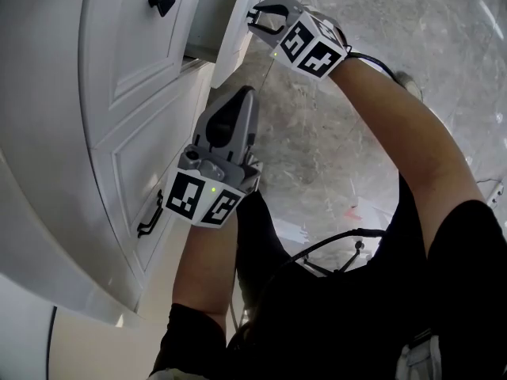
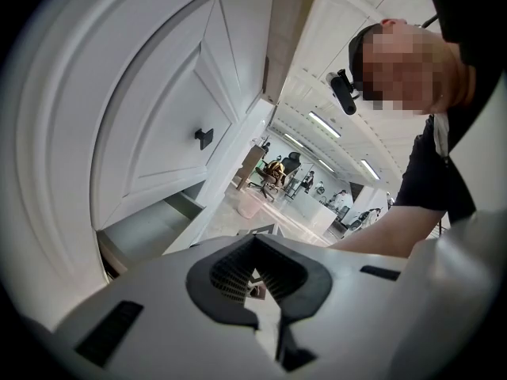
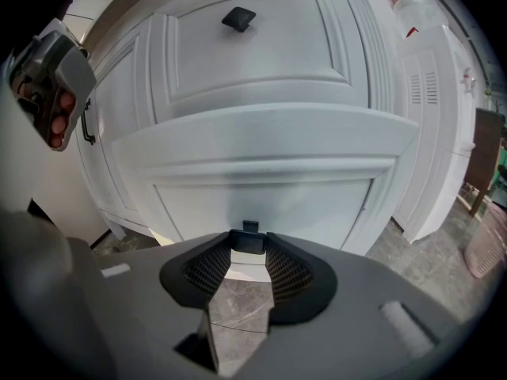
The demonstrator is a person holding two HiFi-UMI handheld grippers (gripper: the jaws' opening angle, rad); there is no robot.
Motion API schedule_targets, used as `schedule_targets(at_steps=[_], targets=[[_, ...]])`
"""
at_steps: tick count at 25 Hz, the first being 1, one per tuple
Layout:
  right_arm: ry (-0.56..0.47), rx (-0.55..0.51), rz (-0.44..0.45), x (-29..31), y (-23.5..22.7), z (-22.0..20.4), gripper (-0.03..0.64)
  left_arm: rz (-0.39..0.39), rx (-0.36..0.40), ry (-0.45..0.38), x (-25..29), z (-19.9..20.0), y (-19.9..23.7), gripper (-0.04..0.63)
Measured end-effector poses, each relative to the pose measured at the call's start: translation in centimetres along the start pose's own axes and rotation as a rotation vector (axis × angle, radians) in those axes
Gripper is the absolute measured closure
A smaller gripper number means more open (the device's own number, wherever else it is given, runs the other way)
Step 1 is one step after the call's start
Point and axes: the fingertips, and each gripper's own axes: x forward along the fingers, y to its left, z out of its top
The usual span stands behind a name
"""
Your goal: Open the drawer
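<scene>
1. The drawer (image 1: 234, 42) is partly pulled out of the white cabinet (image 1: 55, 93), straight ahead of the right gripper (image 1: 254, 20). Its pale inside is exposed behind the front panel.
2. Its small black knob (image 3: 248, 242) sits between the tips of the right gripper's jaws. The jaws are spread fairly wide and appear to be pinched on the knob, though the contact itself is hard to make out.
3. A second drawer (image 3: 253, 54) is seen above the held knob, closed, with a knob of its own.
4. The left gripper (image 1: 244, 101) is held free, near the right one and to its side. Its jaws are pressed together with nothing between them, and its tip is aimed towards the edge of the drawer front.
5. The grip could be lost. The knob is small and caught only at the jaw tips, so a pull that is angled off the drawer's line of travel could let it slide out.
6. The drawer front could be knocked against the left gripper if that gripper is left this close to the drawer's path.
7. The drawer could be jammed if it is pulled crookedly.
</scene>
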Motion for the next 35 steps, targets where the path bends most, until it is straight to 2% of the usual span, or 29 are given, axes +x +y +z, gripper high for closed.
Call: schedule_targets(at_steps=[13,35], targets=[[0.041,0.023,-0.019,-2.8,0.4,-2.2,0.482,-0.003,0.029,-0.019,-0.2,2.0,-1.4,0.595],[0.095,0.013,-0.017,-5.4,0.9,-4.7,0.483,0.001,0.024,-0.017,-0.7,2.0,-2.8,0.595]])
